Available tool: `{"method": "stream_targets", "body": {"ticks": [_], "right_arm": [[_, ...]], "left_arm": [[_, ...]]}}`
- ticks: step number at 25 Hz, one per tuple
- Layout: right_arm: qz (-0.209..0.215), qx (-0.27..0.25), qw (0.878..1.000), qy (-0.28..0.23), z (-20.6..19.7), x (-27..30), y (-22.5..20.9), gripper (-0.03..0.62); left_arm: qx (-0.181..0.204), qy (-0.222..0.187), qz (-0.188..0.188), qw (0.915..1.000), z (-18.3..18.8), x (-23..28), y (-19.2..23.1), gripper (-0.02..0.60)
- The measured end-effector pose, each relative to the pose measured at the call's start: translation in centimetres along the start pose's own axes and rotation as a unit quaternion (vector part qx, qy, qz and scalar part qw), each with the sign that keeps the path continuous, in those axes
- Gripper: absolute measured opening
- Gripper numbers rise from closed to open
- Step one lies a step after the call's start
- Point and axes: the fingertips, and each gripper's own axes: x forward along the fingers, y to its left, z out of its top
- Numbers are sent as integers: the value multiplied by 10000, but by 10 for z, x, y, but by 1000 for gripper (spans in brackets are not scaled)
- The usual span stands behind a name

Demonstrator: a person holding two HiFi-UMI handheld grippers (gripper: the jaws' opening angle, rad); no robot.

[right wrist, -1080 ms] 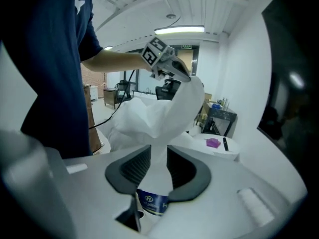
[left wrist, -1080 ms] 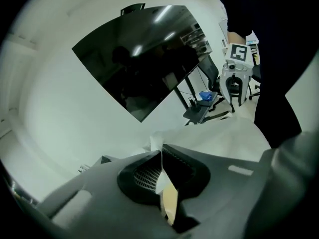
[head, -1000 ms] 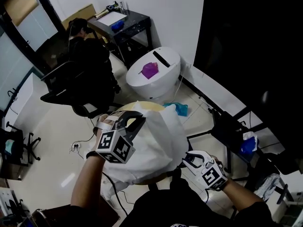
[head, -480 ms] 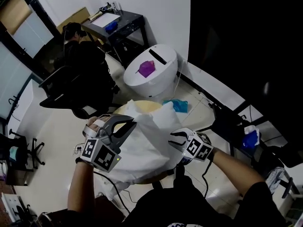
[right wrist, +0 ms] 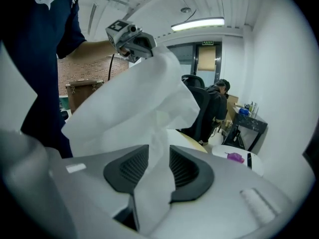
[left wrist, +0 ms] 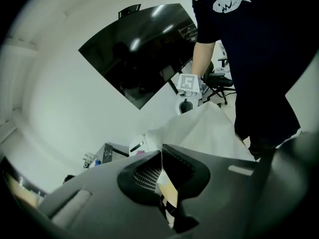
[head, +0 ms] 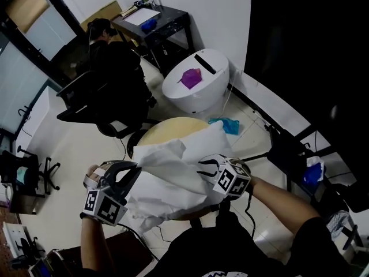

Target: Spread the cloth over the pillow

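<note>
Round tabletop [head: 164, 130] half hidden beneath white cloth [head: 173, 180]

White cloth [head: 167, 163], rumpled, stretched taut across white pillow [head: 212, 138], partly covering it

Left gripper [head: 131, 169] low at left, fingers clamped together on cloth [head: 167, 183] edge; left forearm [head: 95, 247] upright below it. Right gripper [head: 204, 167] near centre, fingers just been opening, cloth loose between them; right forearm [head: 277, 196] reaches in from lower right.
</note>
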Motion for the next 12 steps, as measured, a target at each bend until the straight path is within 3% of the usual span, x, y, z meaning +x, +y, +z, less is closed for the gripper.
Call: {"method": "stream_targets", "body": {"ticks": [5,12], "right_arm": [[166,-102,9998,-73,20,14,7,143],[750,-349,9965,76,32,38,42,143]], "left_arm": [[-742,490,68,9960,-70,-45,-38,0],[-1405,1126,179,9835,-152,-72,-84,0]]}}
